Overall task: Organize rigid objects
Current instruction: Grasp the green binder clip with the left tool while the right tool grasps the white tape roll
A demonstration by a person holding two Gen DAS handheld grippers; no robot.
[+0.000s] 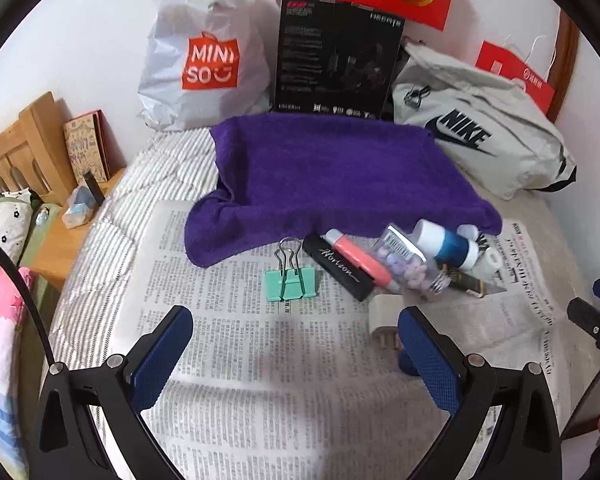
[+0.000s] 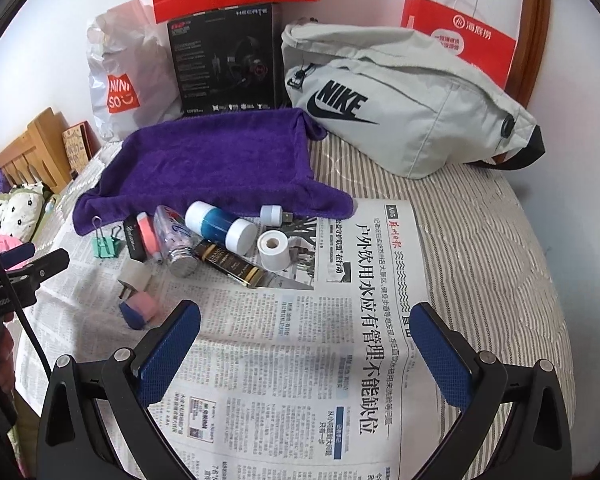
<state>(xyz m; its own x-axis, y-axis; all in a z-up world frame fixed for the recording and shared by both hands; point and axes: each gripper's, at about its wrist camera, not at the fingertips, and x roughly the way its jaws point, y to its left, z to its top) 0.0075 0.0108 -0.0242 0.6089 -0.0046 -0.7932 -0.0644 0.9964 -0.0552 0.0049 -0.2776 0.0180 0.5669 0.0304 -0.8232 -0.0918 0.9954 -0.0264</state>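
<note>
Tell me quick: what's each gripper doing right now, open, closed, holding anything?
Left gripper: open, empty, above the newspaper short of the green binder clip.
Right gripper: open, empty, over bare newspaper.

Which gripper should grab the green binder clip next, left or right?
Left, probably. The green binder clip lies just ahead of the open left gripper with clear newspaper between. From the right gripper, also open, it sits far left, past the clutter.
</note>
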